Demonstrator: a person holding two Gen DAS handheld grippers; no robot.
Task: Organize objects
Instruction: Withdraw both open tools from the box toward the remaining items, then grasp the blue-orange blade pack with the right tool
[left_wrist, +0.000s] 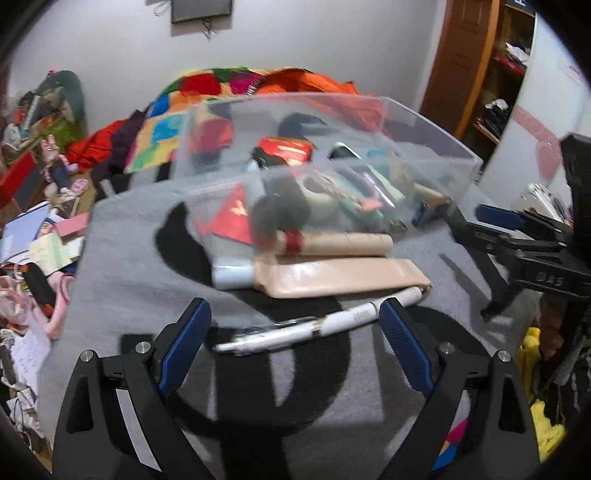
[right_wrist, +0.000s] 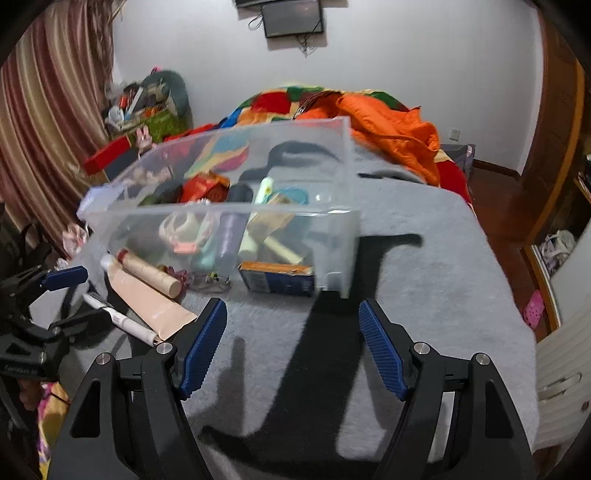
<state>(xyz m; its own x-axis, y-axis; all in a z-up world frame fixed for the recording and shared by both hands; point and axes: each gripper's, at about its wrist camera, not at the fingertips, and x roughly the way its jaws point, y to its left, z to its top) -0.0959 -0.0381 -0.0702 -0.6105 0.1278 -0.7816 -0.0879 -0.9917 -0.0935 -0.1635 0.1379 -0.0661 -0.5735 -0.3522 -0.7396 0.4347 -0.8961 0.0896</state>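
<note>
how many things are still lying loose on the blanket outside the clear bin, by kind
tubes: 2 (pink tube, white-capped tube)
rolls: 1 (paper roll)
pens: 1 (white pen)
total: 4

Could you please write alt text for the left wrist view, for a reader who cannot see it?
The open left hand-held gripper frames a white pen-like device lying on a grey blanket. Beyond it lie a beige tube and a tan cylinder beside a clear plastic bin full of small items. The right hand-held gripper enters from the right.
</note>
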